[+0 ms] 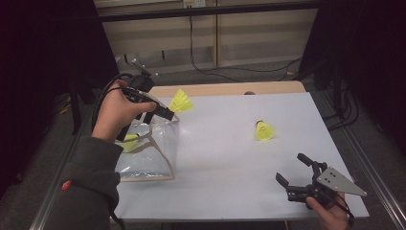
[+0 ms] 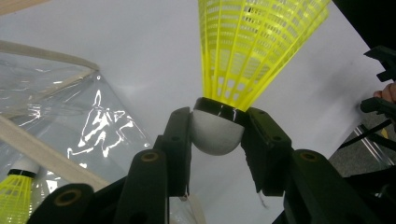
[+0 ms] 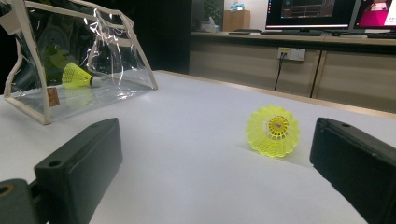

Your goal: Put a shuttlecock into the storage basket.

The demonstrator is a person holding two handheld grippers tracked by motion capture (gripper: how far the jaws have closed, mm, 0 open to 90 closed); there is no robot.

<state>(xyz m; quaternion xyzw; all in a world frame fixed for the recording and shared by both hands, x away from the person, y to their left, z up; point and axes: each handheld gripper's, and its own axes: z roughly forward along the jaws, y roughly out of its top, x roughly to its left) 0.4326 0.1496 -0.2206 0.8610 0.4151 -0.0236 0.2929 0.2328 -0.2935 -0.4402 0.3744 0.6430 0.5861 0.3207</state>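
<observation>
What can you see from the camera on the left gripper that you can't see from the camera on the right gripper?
The left gripper view alone shows a yellow shuttlecock clamped by its white cork between the left gripper jaws, skirt pointing away, and a second gripper at its right edge. The right gripper view alone shows another shuttlecock lying on the table, between the open jaws of the right gripper, plus monitors on a counter behind. Both share the white table, the clear plastic bag and the shuttlecock already inside it.
</observation>
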